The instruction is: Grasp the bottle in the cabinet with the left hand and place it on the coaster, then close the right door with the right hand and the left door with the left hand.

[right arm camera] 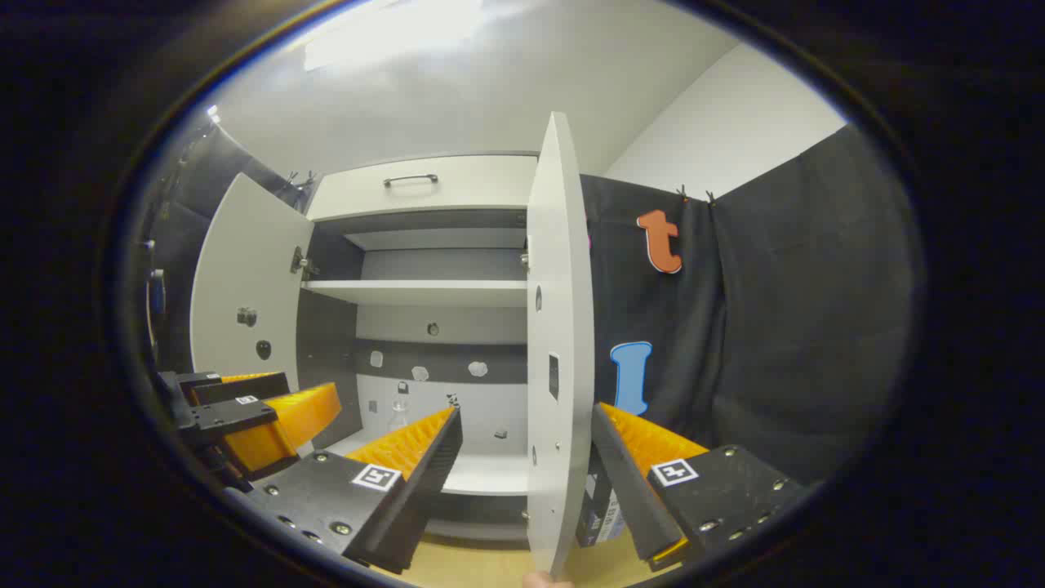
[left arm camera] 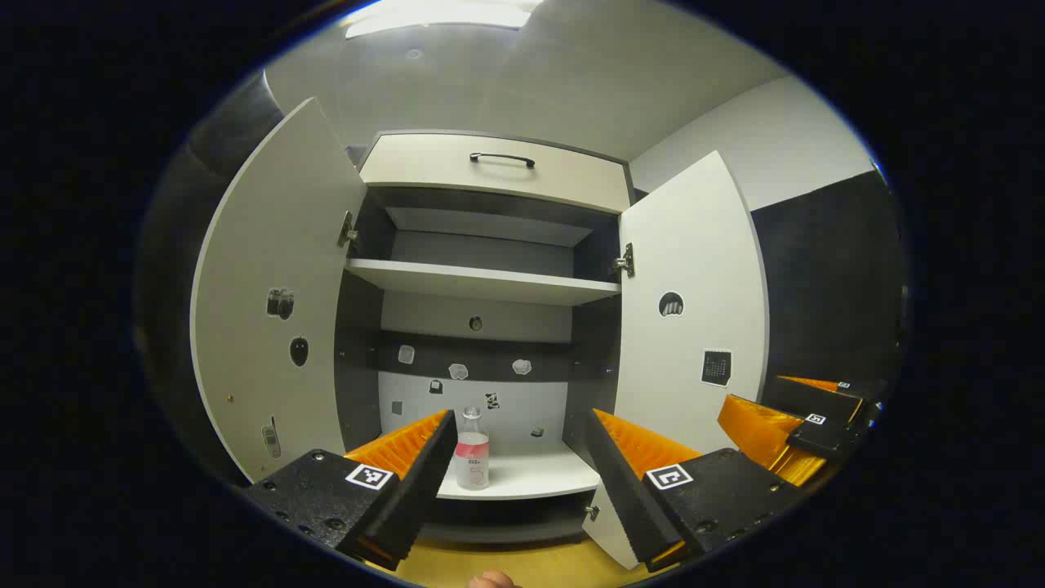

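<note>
Black tongs (left arm camera: 522, 457) bodies (screwed) bear square markers.

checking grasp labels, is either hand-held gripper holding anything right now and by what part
Nothing is held. The left hand-held gripper is open, short of the bottle on the cabinet shelf; the right hand-held gripper is open around the right door's edge.

The tall open cabinet (left arm camera: 482, 282) is showing white shelves and doors against dark grey inner walls, with a dark grey band crossing its pale back panel. Small grey and black stickers are dotting that back panel and both white doors (left arm camera: 269, 310). The clear plastic bottle (left arm camera: 472, 459) is wearing a pink label and holding pale liquid. A black curved handle (left arm camera: 502, 158) is standing out on the cream drawer front. A yellowish wooden surface (left arm camera: 522, 563) is glowing below.
</note>
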Demonstrator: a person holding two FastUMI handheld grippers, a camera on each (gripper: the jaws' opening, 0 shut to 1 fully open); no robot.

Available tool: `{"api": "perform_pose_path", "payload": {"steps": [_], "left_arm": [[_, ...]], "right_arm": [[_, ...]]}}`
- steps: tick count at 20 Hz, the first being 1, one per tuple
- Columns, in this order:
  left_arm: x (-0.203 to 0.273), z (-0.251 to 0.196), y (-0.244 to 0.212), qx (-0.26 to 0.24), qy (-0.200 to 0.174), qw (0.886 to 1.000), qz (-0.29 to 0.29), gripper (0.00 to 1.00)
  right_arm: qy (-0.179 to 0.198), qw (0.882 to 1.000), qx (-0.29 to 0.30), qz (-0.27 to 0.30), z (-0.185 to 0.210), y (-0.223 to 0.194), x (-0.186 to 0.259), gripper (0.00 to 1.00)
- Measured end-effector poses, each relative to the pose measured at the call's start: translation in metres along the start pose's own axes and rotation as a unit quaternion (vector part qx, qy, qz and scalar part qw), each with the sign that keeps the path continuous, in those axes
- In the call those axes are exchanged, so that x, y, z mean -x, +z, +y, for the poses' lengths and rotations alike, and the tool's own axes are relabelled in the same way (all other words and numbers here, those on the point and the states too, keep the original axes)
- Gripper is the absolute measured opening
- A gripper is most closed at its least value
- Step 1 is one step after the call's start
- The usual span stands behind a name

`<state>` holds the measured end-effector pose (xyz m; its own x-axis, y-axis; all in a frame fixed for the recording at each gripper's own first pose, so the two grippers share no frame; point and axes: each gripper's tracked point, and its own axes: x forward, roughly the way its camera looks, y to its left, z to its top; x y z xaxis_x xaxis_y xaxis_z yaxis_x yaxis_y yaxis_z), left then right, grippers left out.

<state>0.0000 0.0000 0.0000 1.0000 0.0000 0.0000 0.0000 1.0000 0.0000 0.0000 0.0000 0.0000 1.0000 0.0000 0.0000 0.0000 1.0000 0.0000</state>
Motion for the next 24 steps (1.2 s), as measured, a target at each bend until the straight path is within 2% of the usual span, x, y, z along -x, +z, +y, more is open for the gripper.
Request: {"api": "perform_pose_path", "payload": {"steps": [1,2,16,21,24], "left_arm": [[0.0,0.002,-0.001,0.001,0.002,1.0,0.001,0.96],[-0.001,0.003,-0.002,0.002,0.003,1.0,0.004,0.97],[-0.013,0.004,-0.018,0.011,-0.002,1.0,0.017,0.97],[-0.045,0.015,-0.045,0.002,0.003,0.999,0.045,0.97],[-0.077,0.03,-0.063,-0.009,0.02,0.998,0.059,0.97]], "right_arm": [[-0.001,1.0,0.002,0.001,0.002,-0.001,0.001,0.93],[-0.002,1.0,0.001,0.002,0.002,-0.001,0.001,0.95],[-0.015,1.0,0.016,0.001,0.004,-0.002,0.003,0.96],[-0.032,0.999,0.025,-0.001,-0.01,0.003,0.011,0.96],[-0.055,0.998,0.036,-0.008,-0.028,0.006,0.019,0.96]]}}
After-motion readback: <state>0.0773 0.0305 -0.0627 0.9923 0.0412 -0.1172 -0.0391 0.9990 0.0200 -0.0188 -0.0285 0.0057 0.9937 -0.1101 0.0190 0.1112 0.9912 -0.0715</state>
